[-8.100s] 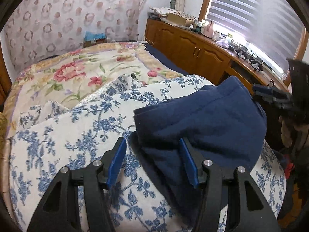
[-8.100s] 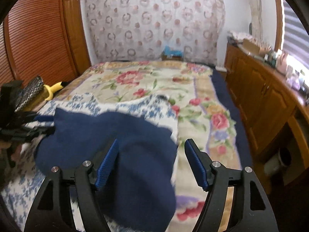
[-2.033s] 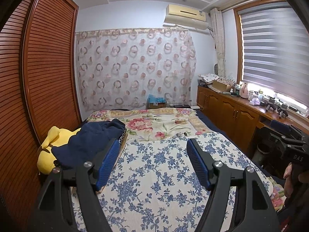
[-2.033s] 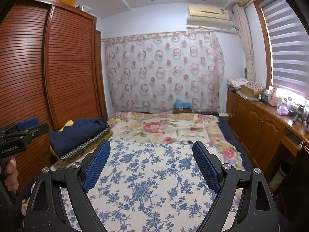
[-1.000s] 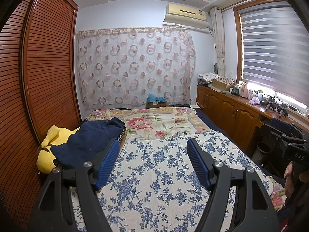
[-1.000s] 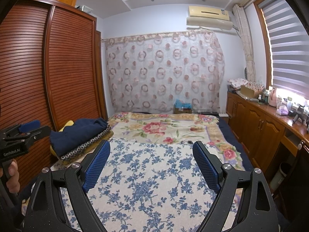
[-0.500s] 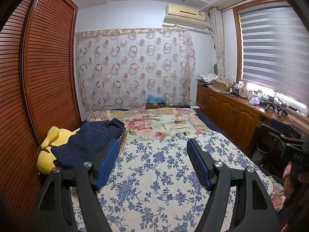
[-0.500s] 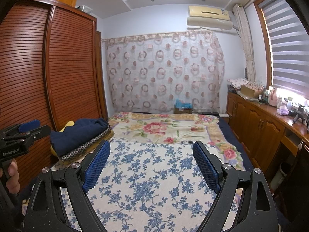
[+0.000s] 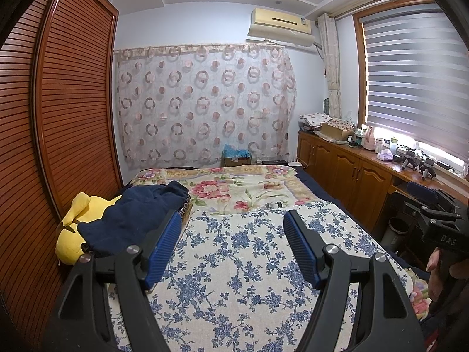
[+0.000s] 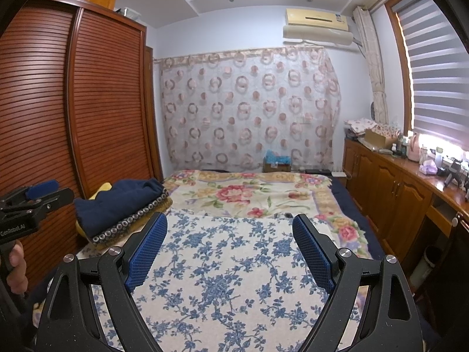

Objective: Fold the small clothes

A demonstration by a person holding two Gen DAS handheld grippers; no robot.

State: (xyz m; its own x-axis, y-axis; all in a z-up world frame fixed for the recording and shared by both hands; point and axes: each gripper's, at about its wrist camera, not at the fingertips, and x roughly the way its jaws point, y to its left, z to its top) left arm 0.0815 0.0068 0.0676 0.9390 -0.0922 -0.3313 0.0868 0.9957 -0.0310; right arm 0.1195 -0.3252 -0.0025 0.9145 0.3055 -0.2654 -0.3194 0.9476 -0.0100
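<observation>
A folded navy garment (image 9: pixel 129 217) (image 10: pixel 117 202) lies on a pile at the bed's left side, on top of a yellow plush toy (image 9: pixel 70 234). My left gripper (image 9: pixel 231 228) is open above the blue-flowered cover (image 9: pixel 240 264), nothing between its blue pads; the garment is off to its left. My right gripper (image 10: pixel 230 230) is also open and empty over the same cover (image 10: pixel 222 278). Each view shows the other gripper at its edge, held in a hand.
A rose-patterned blanket (image 9: pixel 234 184) covers the far half of the bed. A slatted wooden wardrobe (image 9: pixel 58 117) stands along the left. Wooden cabinets (image 9: pixel 346 173) with clutter on top run along the right under a blinded window. A waste bin (image 9: pixel 397 228) stands by them.
Eight seconds ago the navy garment lay on the flowered cover between the grippers; it now rests on the pile at the left. Over the last second nothing has moved.
</observation>
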